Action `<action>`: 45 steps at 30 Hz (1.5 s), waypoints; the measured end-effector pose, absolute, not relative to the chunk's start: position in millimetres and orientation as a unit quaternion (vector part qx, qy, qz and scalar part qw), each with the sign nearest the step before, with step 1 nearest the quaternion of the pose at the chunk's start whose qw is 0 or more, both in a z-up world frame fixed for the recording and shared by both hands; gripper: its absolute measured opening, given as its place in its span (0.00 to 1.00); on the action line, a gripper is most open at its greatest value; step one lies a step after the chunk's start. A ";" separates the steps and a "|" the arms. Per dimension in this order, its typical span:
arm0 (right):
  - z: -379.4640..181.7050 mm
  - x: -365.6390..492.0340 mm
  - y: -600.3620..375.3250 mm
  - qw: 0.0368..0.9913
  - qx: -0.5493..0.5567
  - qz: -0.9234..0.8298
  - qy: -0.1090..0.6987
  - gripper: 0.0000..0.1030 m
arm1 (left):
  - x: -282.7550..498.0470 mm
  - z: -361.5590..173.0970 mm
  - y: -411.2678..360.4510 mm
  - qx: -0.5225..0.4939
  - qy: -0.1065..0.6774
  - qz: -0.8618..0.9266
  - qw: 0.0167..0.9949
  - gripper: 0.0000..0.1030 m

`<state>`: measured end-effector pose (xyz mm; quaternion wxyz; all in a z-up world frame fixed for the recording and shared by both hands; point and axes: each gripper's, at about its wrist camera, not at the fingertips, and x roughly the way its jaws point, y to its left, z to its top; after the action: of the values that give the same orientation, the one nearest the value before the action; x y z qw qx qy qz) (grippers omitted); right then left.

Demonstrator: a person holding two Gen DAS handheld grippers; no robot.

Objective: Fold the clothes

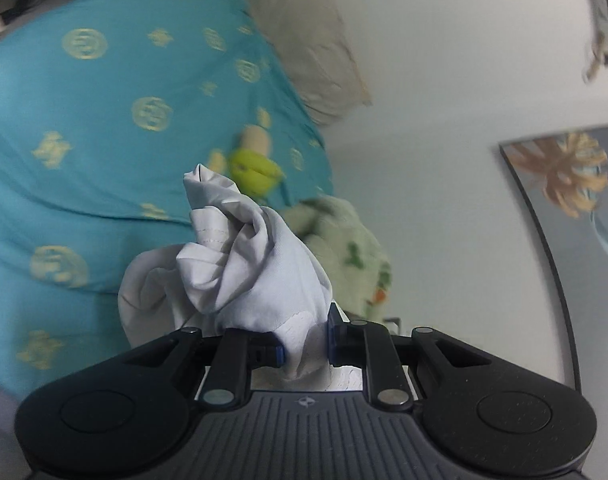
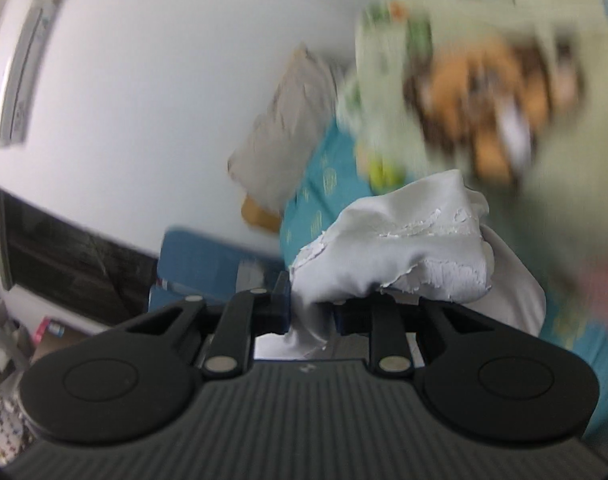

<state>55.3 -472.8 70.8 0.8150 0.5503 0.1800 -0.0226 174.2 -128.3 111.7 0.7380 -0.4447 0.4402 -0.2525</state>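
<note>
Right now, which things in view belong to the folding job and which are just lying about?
Part of the job:
- white garment, bunched up
- left hand-held gripper, shut on it
- right hand-held gripper, shut on it too

Just lying about:
- teal bedspread with gold motifs
- grey pillow
- green patterned blanket
- yellow-green toy
- framed picture

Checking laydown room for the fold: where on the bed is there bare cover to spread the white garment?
Bare patch: the turquoise gold-patterned bedspread, from the beige pillow down to the bunched white garment. Crowded: around the yellow-green toy and the pale green printed blanket, beside the wall. Right view is too blurred to judge.
</note>
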 end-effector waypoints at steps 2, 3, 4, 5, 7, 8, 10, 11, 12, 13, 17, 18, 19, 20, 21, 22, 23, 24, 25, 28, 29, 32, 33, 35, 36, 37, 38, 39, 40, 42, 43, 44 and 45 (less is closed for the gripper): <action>97.2 61.4 -511.8 0.828 0.540 -0.038 0.149 0.23 | 192.9 135.5 -175.5 -0.431 0.437 -0.281 0.738 0.18; 111.8 63.3 -529.2 0.836 0.531 -0.048 0.129 0.23 | 201.2 146.8 -199.7 -0.424 0.432 -0.298 0.738 0.19; 125.8 64.0 -545.4 0.847 0.518 -0.058 0.108 0.23 | 209.4 158.1 -223.8 -0.417 0.427 -0.315 0.738 0.19; 137.3 63.8 -560.8 0.856 0.504 -0.068 0.088 0.23 | 217.7 169.5 -248.0 -0.410 0.421 -0.332 0.738 0.19; 158.5 62.7 -591.2 0.873 0.478 -0.086 0.047 0.23 | 229.1 188.3 -294.5 -0.397 0.409 -0.364 0.737 0.19; 162.6 60.1 -604.5 0.877 0.470 -0.093 0.029 0.23 | 230.8 191.1 -314.0 -0.389 0.402 -0.377 0.738 0.19; 162.5 55.9 -627.5 0.882 0.460 -0.106 0.001 0.23 | 234.5 190.6 -349.1 -0.374 0.388 -0.401 0.741 0.20; 159.0 53.6 -637.4 0.883 0.455 -0.112 -0.010 0.23 | 235.1 185.7 -360.6 -0.368 0.382 -0.410 0.742 0.20; 152.1 49.7 -644.9 0.885 0.451 -0.117 -0.018 0.22 | 233.4 177.2 -370.9 -0.358 0.377 -0.419 0.744 0.20; 142.3 45.3 -651.1 0.885 0.447 -0.126 -0.020 0.23 | 231.1 167.6 -381.5 -0.347 0.372 -0.429 0.746 0.20; 81.0 29.1 -670.4 0.870 0.465 -0.163 0.018 0.23 | 216.9 104.2 -401.9 -0.295 0.399 -0.438 0.749 0.20; 64.8 23.3 -670.4 0.865 0.472 -0.169 0.032 0.23 | 212.9 86.2 -403.7 -0.285 0.412 -0.437 0.747 0.20; 48.1 16.5 -666.0 0.860 0.478 -0.173 0.045 0.23 | 206.1 73.9 -401.5 -0.275 0.414 -0.439 0.749 0.20; 32.2 9.3 -661.0 0.855 0.485 -0.178 0.058 0.23 | 198.2 63.9 -397.9 -0.265 0.413 -0.440 0.752 0.20; 19.3 0.5 -653.7 0.848 0.492 -0.183 0.068 0.23 | 190.3 53.8 -394.2 -0.255 0.411 -0.442 0.755 0.21; 9.6 -8.7 -644.3 0.845 0.497 -0.184 0.071 0.22 | 182.4 43.8 -390.6 -0.245 0.409 -0.444 0.759 0.23; 2.8 -16.0 -635.5 0.844 0.499 -0.184 0.074 0.22 | 175.8 37.6 -385.2 -0.237 0.408 -0.445 0.761 0.24; -2.2 -22.7 -627.8 0.844 0.499 -0.183 0.074 0.22 | 169.7 32.9 -379.1 -0.230 0.408 -0.446 0.763 0.24; -6.5 -28.9 -619.0 0.844 0.497 -0.185 0.076 0.22 | 164.2 29.3 -374.3 -0.223 0.407 -0.447 0.765 0.25; -17.7 -37.7 -601.2 0.846 0.488 -0.195 0.095 0.22 | 150.7 26.0 -365.1 -0.187 0.417 -0.438 0.774 0.31; -21.1 -39.0 -597.2 0.845 0.484 -0.201 0.104 0.24 | 147.2 29.4 -365.8 -0.167 0.424 -0.435 0.776 0.37; -24.7 -40.9 -587.7 0.845 0.473 -0.211 0.130 0.26 | 132.6 39.6 -362.1 -0.097 0.422 -0.410 0.803 0.54; -20.2 -40.5 -586.6 0.843 0.472 -0.214 0.146 0.27 | 126.3 48.2 -358.4 -0.079 0.417 -0.403 0.811 0.56; -7.9 -41.8 -584.5 0.833 0.474 -0.219 0.180 0.30 | 112.3 67.5 -349.0 -0.053 0.402 -0.399 0.823 0.67; 0.2 -44.6 -581.8 0.831 0.469 -0.226 0.194 0.30 | 103.7 76.7 -341.7 -0.047 0.390 -0.401 0.828 0.71; 8.8 -48.8 -577.2 0.833 0.457 -0.235 0.203 0.30 | 95.0 85.9 -334.3 -0.042 0.378 -0.403 0.832 0.81; 17.4 -53.2 -572.5 0.836 0.444 -0.243 0.211 0.30 | 86.3 95.1 -327.0 -0.037 0.366 -0.405 0.837 0.88; 26.0 -58.0 -567.5 0.840 0.431 -0.248 0.216 0.31 | 77.7 104.3 -319.6 -0.032 0.354 -0.407 0.841 0.91; 34.9 -63.6 -561.7 0.845 0.417 -0.251 0.220 0.31 | 69.0 113.5 -312.3 -0.027 0.342 -0.409 0.846 0.95; 54.3 -78.5 -546.2 0.862 0.385 -0.252 0.211 0.30 | 50.6 130.5 -297.6 -0.016 0.319 -0.410 0.854 1.00; 64.2 -86.2 -538.1 0.871 0.367 -0.253 0.207 0.30 | 40.4 137.7 -290.3 -0.009 0.309 -0.409 0.859 1.00; 74.3 -94.4 -528.9 0.879 0.348 -0.255 0.200 0.31 | 30.2 145.0 -283.1 -0.003 0.299 -0.408 0.863 1.00; 83.0 -102.0 -520.0 0.887 0.331 -0.256 0.194 0.31 | 18.0 152.0 -275.4 0.004 0.288 -0.406 0.867 1.00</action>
<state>-102.0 -520.0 83.0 0.8871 0.3313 0.1938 -0.2565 18.0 -275.4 152.0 0.8673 0.0043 0.2876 -0.4063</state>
